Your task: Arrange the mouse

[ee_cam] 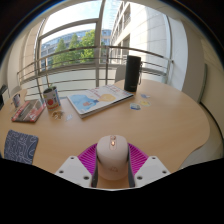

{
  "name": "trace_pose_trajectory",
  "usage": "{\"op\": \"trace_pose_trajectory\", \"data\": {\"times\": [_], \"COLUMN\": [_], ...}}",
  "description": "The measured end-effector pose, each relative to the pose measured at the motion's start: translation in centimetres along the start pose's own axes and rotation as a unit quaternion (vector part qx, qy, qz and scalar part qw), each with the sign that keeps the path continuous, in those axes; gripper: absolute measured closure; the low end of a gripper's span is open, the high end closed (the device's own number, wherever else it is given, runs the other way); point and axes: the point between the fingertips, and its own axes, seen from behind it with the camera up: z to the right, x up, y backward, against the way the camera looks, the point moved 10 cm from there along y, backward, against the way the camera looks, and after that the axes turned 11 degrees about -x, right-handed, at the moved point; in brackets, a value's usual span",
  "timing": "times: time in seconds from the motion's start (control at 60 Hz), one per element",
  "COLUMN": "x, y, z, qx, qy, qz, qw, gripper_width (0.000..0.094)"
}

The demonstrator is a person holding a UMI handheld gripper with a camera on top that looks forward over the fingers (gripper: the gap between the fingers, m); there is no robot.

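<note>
A beige computer mouse [112, 158] with a small orange scroll wheel sits between my gripper's [112, 170] two fingers, its nose pointing ahead over the wooden table [170, 125]. The magenta pads [90, 156] press against both of its sides, so the fingers are shut on it. The mouse appears held just above the table's near edge. Its rear end is hidden low between the fingers.
Ahead on the table lie an open book or magazine [100, 99], a black speaker [133, 72], a drink can [51, 99], a small colourful packet [27, 111] and a blue-grey cloth [20, 146]. Large windows with a railing stand beyond.
</note>
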Motion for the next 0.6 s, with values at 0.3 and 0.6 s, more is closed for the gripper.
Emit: {"op": "trace_pose_trajectory", "data": {"times": [0.3, 0.6], "x": [12.1, 7.4], "y": [15.2, 23.0], "z": [-1.9, -24.0], "qx": [-0.033, 0.082], "qy": [-0.064, -0.042], "qz": [0.136, 0.113], "qw": [0.988, 0.989], "gripper_width": [0.052, 0.0522]}}
